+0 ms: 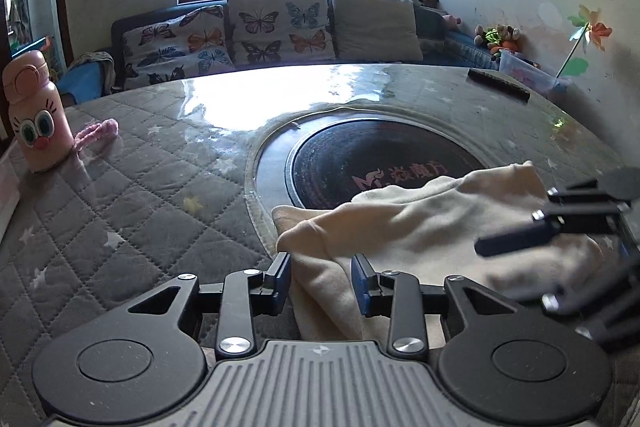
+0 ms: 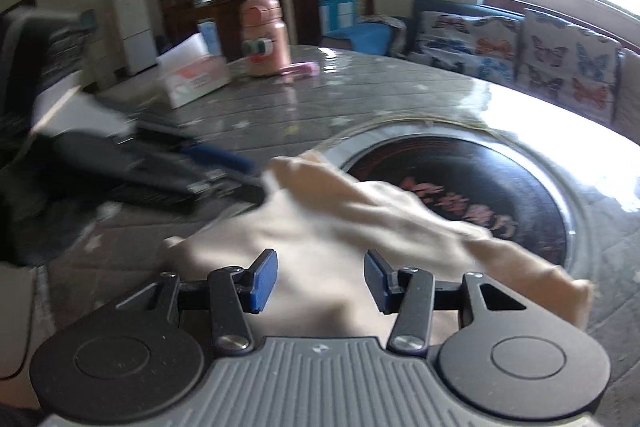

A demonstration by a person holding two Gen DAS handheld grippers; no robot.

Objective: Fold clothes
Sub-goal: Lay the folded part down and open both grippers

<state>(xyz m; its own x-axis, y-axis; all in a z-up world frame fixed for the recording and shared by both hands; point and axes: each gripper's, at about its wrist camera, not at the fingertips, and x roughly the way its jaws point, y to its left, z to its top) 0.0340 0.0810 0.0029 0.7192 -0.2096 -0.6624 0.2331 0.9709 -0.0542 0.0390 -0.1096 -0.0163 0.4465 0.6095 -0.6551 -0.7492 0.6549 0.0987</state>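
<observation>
The cream garment lies bunched on the table, its long axis running left to right across both tools, directly before the open left tool and the open right tool, about equally near.

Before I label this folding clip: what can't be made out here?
- Cream garment: near edge hidden under the left tongs in the left wrist view; type unclear.
- Right tongs: whether they touch cloth, unclear.
- Left tongs in the right wrist view: motion-blurred.
- Hotplate lettering: partly covered by the garment.
</observation>
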